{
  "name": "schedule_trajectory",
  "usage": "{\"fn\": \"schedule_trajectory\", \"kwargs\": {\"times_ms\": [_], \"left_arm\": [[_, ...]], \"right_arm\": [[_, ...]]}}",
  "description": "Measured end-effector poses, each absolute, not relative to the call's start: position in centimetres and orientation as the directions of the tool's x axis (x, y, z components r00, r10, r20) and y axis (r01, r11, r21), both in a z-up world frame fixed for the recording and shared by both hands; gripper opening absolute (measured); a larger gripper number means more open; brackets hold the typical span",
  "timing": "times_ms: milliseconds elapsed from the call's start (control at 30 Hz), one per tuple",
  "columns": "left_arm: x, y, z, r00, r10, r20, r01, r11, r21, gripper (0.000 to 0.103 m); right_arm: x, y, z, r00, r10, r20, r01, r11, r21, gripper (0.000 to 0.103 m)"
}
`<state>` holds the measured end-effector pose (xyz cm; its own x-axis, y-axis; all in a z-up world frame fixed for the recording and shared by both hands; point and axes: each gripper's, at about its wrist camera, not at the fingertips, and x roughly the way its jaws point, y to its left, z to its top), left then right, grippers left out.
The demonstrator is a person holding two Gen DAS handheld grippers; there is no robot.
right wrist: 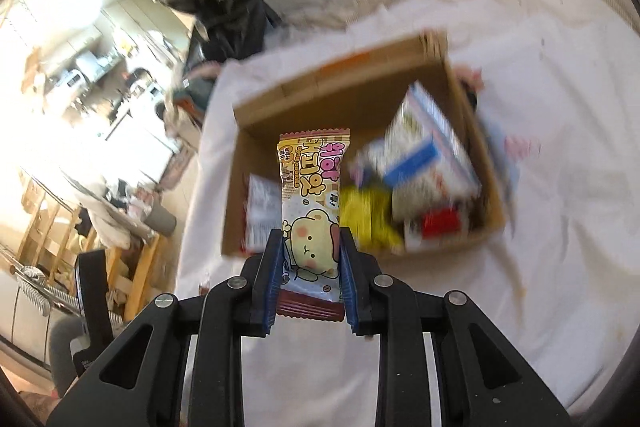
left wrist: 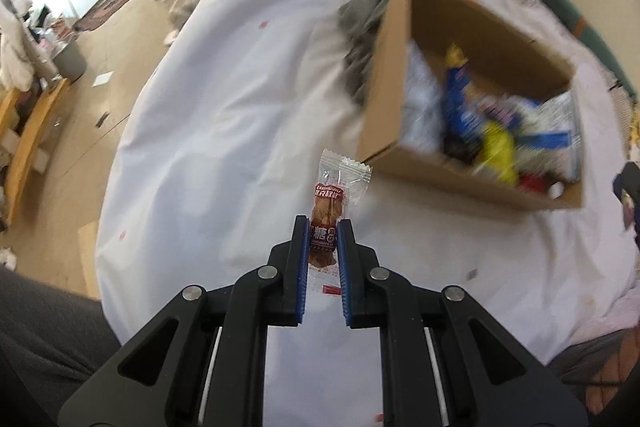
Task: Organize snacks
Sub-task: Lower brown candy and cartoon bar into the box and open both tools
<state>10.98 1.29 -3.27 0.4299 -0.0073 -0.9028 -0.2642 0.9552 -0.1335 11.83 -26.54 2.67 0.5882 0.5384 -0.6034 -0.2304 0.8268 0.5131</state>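
Task partly complete: the cardboard box point(right wrist: 486, 195) on the white sheet point(left wrist: 224, 115) already holds several snacks, while the left gripper point(left wrist: 324, 241) grips a small brown candy point(left wrist: 327, 223) and the right gripper point(right wrist: 311, 251) a cartoon-printed snack packet point(right wrist: 312, 211), both unplaced.

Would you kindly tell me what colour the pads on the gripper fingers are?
Blue, ribbed pads on black fingers, clearest in the left wrist view.

Left wrist view: looks forward and down along the left gripper point(left wrist: 324, 227) onto the white sheet point(left wrist: 224, 115). Right wrist view: likewise along the right gripper point(right wrist: 311, 235). Both share the cardboard box point(left wrist: 404, 75) (open side up), seen nearer from the right.
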Motion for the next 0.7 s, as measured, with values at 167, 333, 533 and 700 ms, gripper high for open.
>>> {"fn": "schedule_trajectory", "kwargs": {"times_ms": [167, 333, 533, 700], "left_arm": [[14.4, 0.1, 1.0, 0.514, -0.05, -0.856, -0.19, 0.967, -0.17, 0.011], [18.4, -1.8, 3.2, 0.577, -0.047, -0.815, -0.104, 0.986, -0.13, 0.011], [21.5, -5.0, -0.7, 0.57, -0.097, -0.816, 0.033, 0.995, -0.095, 0.011], [22.4, -6.2, -0.6, 0.593, -0.093, -0.8, 0.048, 0.996, -0.081, 0.011]], "right_arm": [[13.9, -27.7, 4.8, 0.625, 0.515, -0.587, -0.249, 0.844, 0.475, 0.027], [15.8, -28.0, 3.6, 0.637, 0.518, -0.571, -0.258, 0.841, 0.475, 0.027], [17.3, -26.1, -0.4, 0.543, 0.534, -0.648, -0.271, 0.842, 0.467, 0.028], [17.7, -24.7, -1.9, 0.511, 0.516, -0.687, -0.279, 0.856, 0.435, 0.028]]}}
